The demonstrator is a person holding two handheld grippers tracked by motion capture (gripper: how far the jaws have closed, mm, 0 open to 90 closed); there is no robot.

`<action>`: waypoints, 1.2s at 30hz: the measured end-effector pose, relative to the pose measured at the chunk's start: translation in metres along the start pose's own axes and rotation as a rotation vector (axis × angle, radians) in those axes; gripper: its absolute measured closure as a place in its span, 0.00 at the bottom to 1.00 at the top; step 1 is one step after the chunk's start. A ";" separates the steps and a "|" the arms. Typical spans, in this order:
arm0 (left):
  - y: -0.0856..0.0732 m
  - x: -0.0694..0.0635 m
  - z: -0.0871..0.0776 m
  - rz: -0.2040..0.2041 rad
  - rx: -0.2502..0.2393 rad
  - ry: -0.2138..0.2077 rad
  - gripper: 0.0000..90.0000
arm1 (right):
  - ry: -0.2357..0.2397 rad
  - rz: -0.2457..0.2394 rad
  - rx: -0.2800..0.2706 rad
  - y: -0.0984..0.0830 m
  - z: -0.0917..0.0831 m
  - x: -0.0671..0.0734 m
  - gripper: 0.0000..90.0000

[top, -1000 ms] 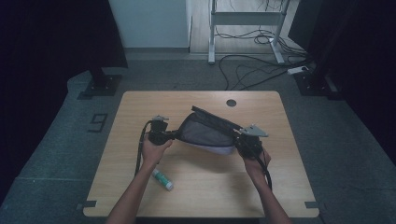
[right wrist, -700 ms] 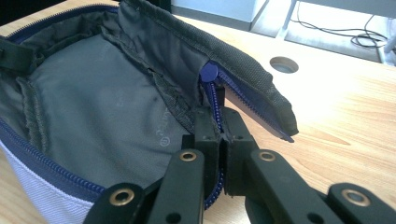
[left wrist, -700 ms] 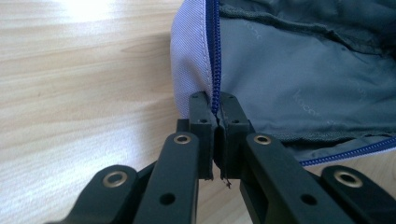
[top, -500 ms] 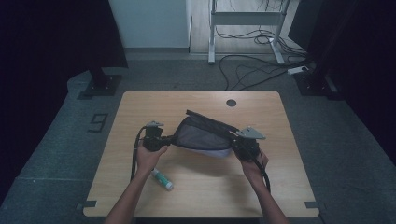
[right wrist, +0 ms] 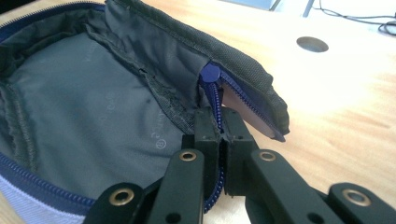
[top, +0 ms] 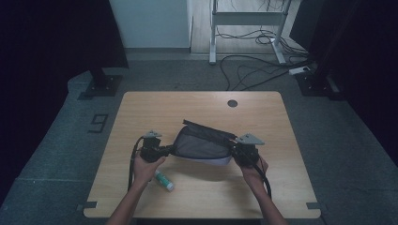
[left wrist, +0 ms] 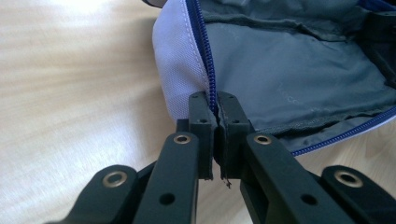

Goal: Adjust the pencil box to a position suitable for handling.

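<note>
While unzipped pouch (top: pixel 202 146) gapes, left tool (left wrist: pixel 217 103) pinching 1 end, right tool (right wrist: pixel 219 122) pinching other.

Dim, dark-edged high view; bright, glare-washed, sharp gripper views.

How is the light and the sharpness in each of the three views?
High view: dim, with dark surroundings, yet the table is evenly lit. Left gripper view: bright glare washes out the wood at the top left; the pouch lining is sharp. Right gripper view: the far table hole is soft, with pale glare on the wood.
</note>
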State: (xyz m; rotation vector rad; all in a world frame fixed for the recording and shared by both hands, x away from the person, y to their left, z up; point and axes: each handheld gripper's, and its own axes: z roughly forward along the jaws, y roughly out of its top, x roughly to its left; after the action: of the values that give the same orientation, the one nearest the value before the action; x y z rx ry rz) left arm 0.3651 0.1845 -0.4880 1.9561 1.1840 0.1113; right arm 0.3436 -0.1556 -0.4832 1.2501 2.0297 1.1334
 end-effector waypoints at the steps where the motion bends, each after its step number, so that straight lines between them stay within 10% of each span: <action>1: -0.003 0.000 0.001 -0.004 0.007 -0.002 0.96 | 0.005 0.002 0.012 -0.004 0.002 0.000 0.95; 20: -0.020 -0.002 0.026 -0.009 0.084 0.012 0.91 | -0.004 0.040 0.156 -0.038 0.035 -0.012 0.93; 27: -0.021 0.000 0.025 -0.017 0.059 0.046 0.68 | -0.058 0.027 0.133 -0.037 0.031 -0.013 0.53; 36: -0.021 -0.003 0.011 0.009 -0.048 0.068 0.49 | -0.058 0.068 0.038 -0.033 0.013 -0.018 0.43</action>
State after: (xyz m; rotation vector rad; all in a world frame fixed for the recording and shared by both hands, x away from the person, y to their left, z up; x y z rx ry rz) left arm 0.3537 0.1801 -0.5083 1.9291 1.2053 0.2104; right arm 0.3460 -0.1747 -0.5177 1.3640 1.9887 1.0813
